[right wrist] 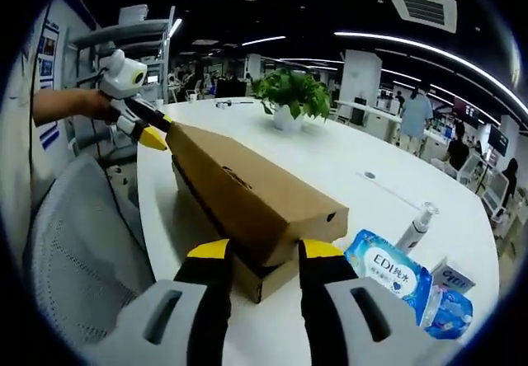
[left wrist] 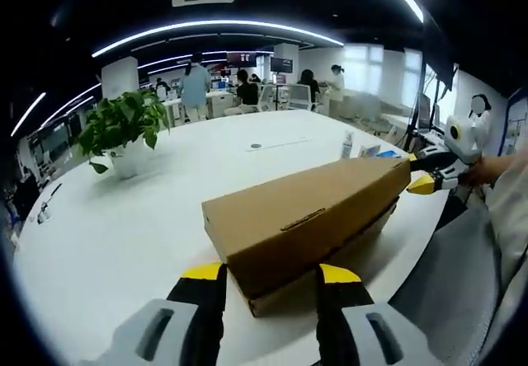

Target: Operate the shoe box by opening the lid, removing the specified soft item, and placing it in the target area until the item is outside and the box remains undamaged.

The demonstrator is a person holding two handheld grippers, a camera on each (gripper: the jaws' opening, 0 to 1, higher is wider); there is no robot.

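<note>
You have the shoe box [left wrist: 309,218] lying lengthwise on the white tabletop [left wrist: 124,226], near its edge, with a gripper at each end, which looks like a setup for raising the lid evenly without twisting the cardboard. Your left gripper [left wrist: 271,277] has its jaws spread around the near end of the lid [left wrist: 322,197], which already sits lifted. Your right gripper [right wrist: 260,255] likewise has its jaws spread astride the opposite end. Beside that end lie a wet-wipes pack [right wrist: 388,274] and a spray bottle [right wrist: 415,226]. A potted plant [left wrist: 124,131] stands further in; beyond it is an open office.
</note>
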